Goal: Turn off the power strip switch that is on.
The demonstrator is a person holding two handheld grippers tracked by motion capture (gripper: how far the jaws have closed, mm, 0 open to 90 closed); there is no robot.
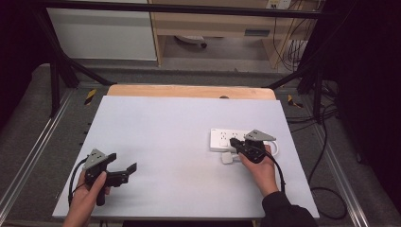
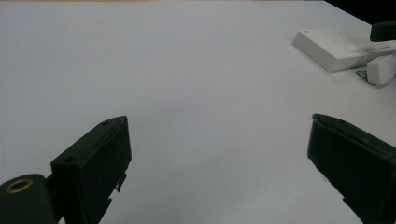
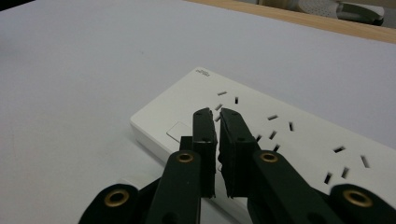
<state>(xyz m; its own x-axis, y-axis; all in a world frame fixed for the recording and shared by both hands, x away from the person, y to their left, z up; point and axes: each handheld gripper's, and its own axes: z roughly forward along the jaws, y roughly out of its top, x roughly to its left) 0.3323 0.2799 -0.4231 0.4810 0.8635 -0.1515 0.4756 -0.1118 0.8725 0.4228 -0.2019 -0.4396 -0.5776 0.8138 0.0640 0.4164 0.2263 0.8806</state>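
Observation:
A white power strip [image 1: 221,138] lies at the right of the pale table, its sockets facing up [image 3: 299,126]. My right gripper [image 1: 233,142] hovers over the strip's left end; its jaws [image 3: 219,113] stand a narrow slit apart with nothing between them. A small white plug adapter [image 1: 227,159] lies loose on the table just in front of the strip, beside that gripper. My left gripper [image 1: 123,161] rests near the front left edge, wide open and empty [image 2: 219,119], pointing towards the strip [image 2: 334,46] and the adapter [image 2: 380,70].
The table top [image 1: 179,123] is a pale sheet with a wooden edge [image 1: 189,91] at the back. Black frame bars and cables run along both sides on the floor. A cable [image 1: 283,182] trails from the right gripper past the person's sleeve.

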